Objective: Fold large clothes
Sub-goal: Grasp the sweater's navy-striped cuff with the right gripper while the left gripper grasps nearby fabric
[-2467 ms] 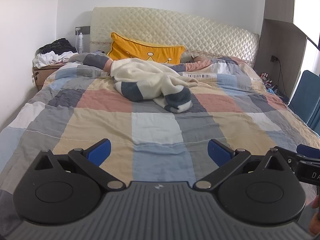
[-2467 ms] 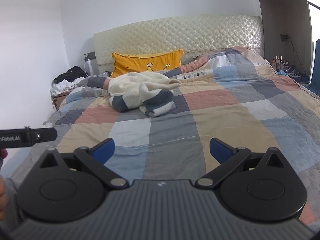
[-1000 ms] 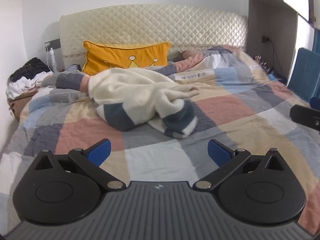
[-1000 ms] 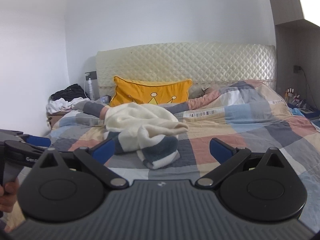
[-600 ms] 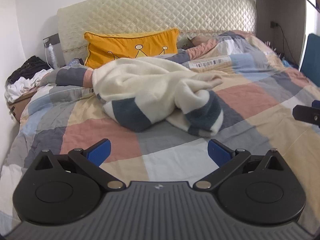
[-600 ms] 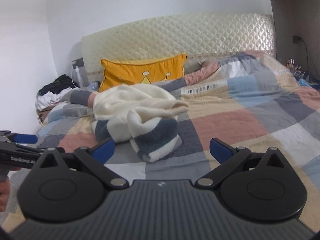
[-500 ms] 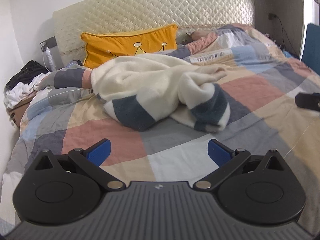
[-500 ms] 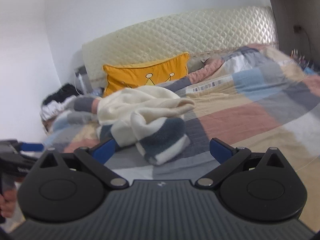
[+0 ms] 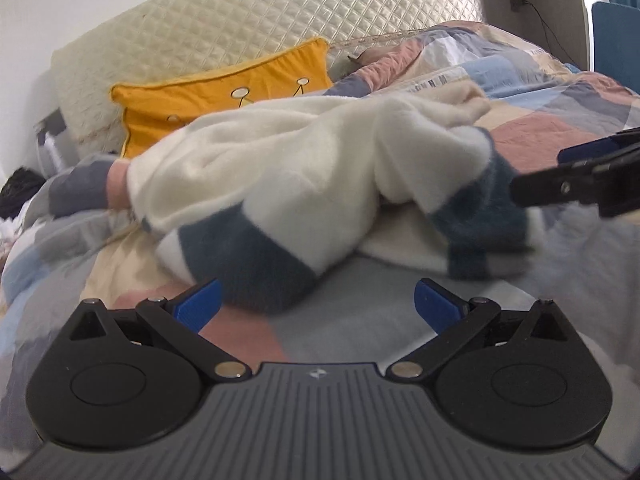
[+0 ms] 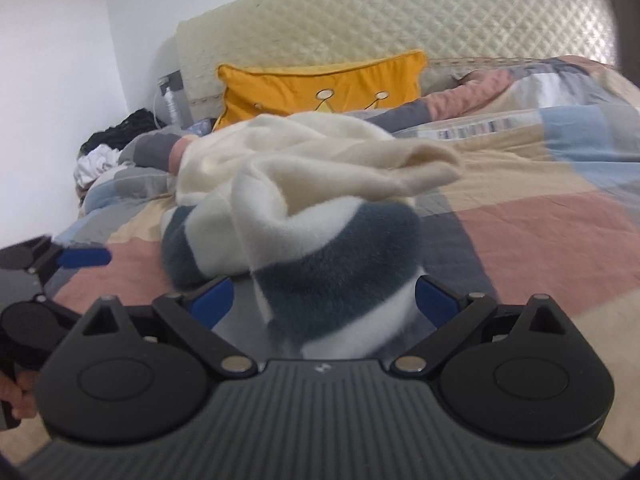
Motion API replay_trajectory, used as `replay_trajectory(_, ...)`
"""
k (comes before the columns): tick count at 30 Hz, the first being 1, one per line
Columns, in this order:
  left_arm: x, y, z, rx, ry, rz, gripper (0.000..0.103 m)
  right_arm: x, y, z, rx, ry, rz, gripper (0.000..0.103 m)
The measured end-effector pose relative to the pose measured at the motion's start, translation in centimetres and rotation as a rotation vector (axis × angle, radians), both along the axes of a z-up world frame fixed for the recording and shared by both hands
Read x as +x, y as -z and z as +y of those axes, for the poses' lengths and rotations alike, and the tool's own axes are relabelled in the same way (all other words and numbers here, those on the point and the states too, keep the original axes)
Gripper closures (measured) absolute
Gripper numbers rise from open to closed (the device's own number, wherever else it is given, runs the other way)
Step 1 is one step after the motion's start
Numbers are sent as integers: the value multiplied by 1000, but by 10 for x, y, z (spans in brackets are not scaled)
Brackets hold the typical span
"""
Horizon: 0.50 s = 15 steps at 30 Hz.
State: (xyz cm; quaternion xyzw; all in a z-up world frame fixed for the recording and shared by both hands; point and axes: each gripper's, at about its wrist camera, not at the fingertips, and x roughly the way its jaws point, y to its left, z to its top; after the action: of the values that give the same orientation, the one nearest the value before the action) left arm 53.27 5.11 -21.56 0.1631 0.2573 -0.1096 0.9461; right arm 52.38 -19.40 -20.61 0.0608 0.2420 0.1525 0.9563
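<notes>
Approach | we have closed in on the crumpled fleece sweater (image 9: 304, 184); left gripper (image 9: 318, 300) and right gripper (image 10: 324, 300) jaws spread wide, empty | grasp imminent.

The cream and dark blue sweater (image 9: 304, 184) looked soft and fuzzy, like fleece. The patchwork quilt (image 10: 540, 224) was thin, flat cloth with small wrinkles. The headboard (image 9: 280, 32) was shiny, puffy quilted fabric. The yellow pillow (image 10: 320, 88) looked smooth. The left gripper (image 9: 316, 306) was matt black plastic with ribbed grey casing and small shiny metal pins.
</notes>
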Motion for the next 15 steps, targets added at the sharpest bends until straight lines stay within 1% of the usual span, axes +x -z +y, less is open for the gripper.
replay_trajectory(2, 28, 12, -4, 17, 9, -2, 0, 21, 10, 6, -24, -26, 8, 4)
replay_trajectory(4, 54, 25, -10, 64, 4, 17, 0, 37, 20, 11, -51, -26, 14, 4)
replay_trajectory(7, 83, 43, -17, 130, -2, 41, 0, 48, 30, 16, -87, -36, 24, 1)
replay_trajectory(9, 96, 52, -16, 151, -11, 56, 0, 50, 28, 16, -90, -66, 38, 1)
replay_trajectory(12, 111, 55, -8, 109, -35, 65, 0, 50, 23, 16, -117, -94, 44, 2)
replay_trajectory(13, 117, 53, -5, 89, -55, 68, 6, 54, 25, 18, -137, -109, 58, 2)
replay_trajectory(14, 121, 51, -2, 67, -77, 74, 14, 53, 27, 21, -167, -123, 58, 1)
replay_trajectory(15, 125, 47, 3, 39, -98, 80, 16, 51, 28, 24, -197, -133, 52, 1)
